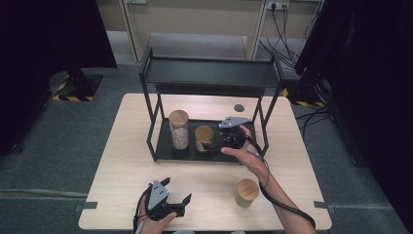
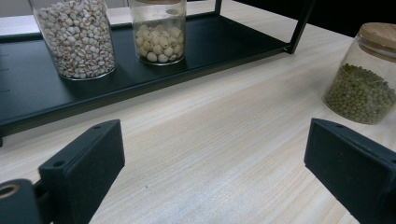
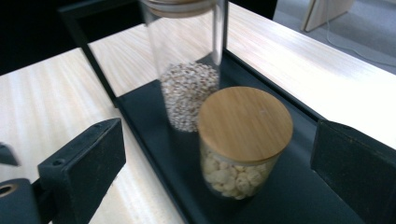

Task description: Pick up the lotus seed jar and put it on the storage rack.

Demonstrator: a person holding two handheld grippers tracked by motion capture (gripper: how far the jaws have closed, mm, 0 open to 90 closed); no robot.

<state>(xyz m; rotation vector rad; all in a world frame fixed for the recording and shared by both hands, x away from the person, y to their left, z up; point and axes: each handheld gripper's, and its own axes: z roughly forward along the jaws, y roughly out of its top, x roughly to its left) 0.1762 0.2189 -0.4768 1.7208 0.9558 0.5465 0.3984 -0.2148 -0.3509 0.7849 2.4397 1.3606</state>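
A black two-tier rack (image 1: 209,73) stands at the back of the wooden table. On its lower tray (image 1: 164,148) stand a tall glass jar of small grains (image 1: 178,129) and a short jar of pale round seeds (image 1: 204,138), both with wooden lids. My right gripper (image 1: 214,145) is open just to the right of the short jar (image 3: 243,135). That jar stands free a little beyond the jaws, in line with the gap, and the tall jar (image 3: 189,79) is behind it. My left gripper (image 1: 176,190) rests open and empty over the table's near edge.
A third jar, holding green beans (image 1: 246,192) under a wooden lid, stands on the table at the front right, also seen as the green bean jar (image 2: 369,79) to the right of the left jaws. The rack's corner posts (image 1: 265,124) frame the tray. Bare tabletop (image 1: 126,165) lies left of the rack.
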